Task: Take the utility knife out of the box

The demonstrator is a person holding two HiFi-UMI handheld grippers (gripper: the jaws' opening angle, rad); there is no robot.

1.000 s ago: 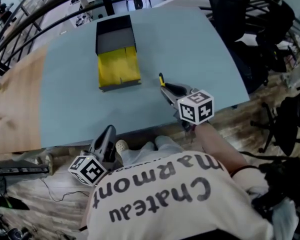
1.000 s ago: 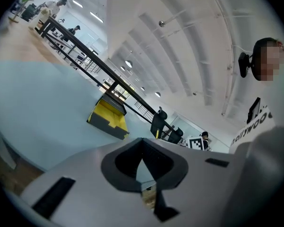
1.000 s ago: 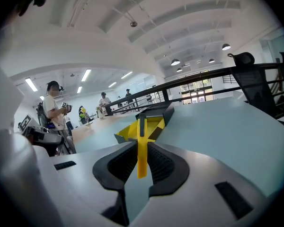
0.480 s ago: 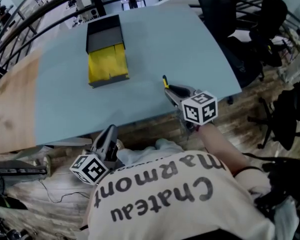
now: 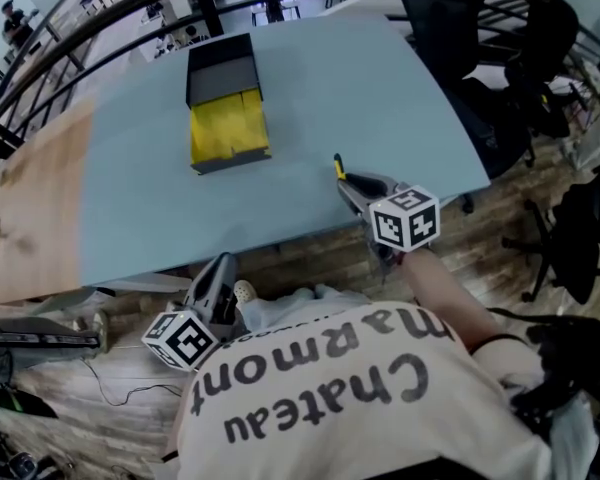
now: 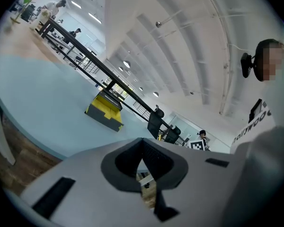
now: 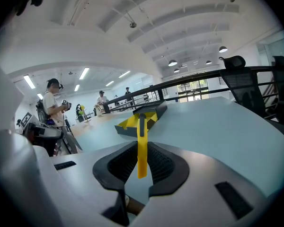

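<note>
Yellow utility knife, clamped between right tongs — well apart from box

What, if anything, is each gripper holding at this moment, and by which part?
The right gripper clamps the yellow utility knife by its near end, the rest jutting forward. The left gripper holds nothing.
</note>
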